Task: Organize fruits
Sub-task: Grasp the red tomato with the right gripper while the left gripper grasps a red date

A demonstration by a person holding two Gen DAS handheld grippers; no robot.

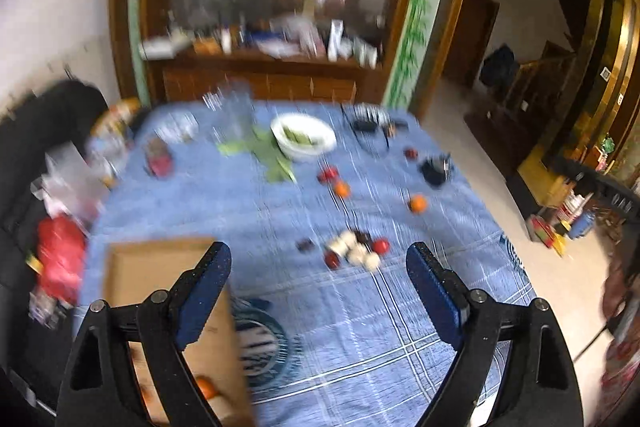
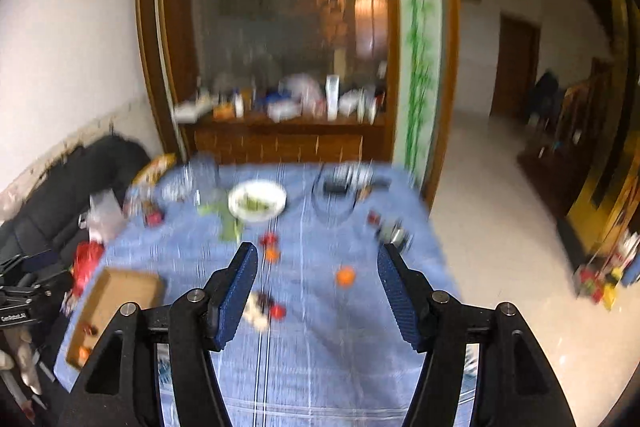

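Observation:
Both views are blurred. Loose fruit lies on the blue-clothed table (image 1: 224, 203): two oranges (image 1: 342, 189) (image 1: 418, 203), red fruits (image 1: 328, 174) (image 1: 381, 246) and a small pile of white and dark pieces (image 1: 356, 251). An open cardboard box (image 1: 160, 267) sits at the near left with an orange fruit (image 1: 206, 387) in it. My left gripper (image 1: 318, 255) hangs open above the table, nothing between its fingers. My right gripper (image 2: 317, 253) is open too and holds nothing. In the right wrist view I see an orange (image 2: 345, 275), a red fruit (image 2: 278, 311) and the box (image 2: 120, 291).
A white bowl (image 1: 303, 137) with greens, a green leaf (image 1: 272, 155), glassware and dark gadgets (image 1: 370, 125) crowd the table's far half. Red bags (image 1: 60, 259) and clutter lie at the left on a dark seat. A wooden cabinet (image 1: 260, 79) stands behind. Floor lies to the right.

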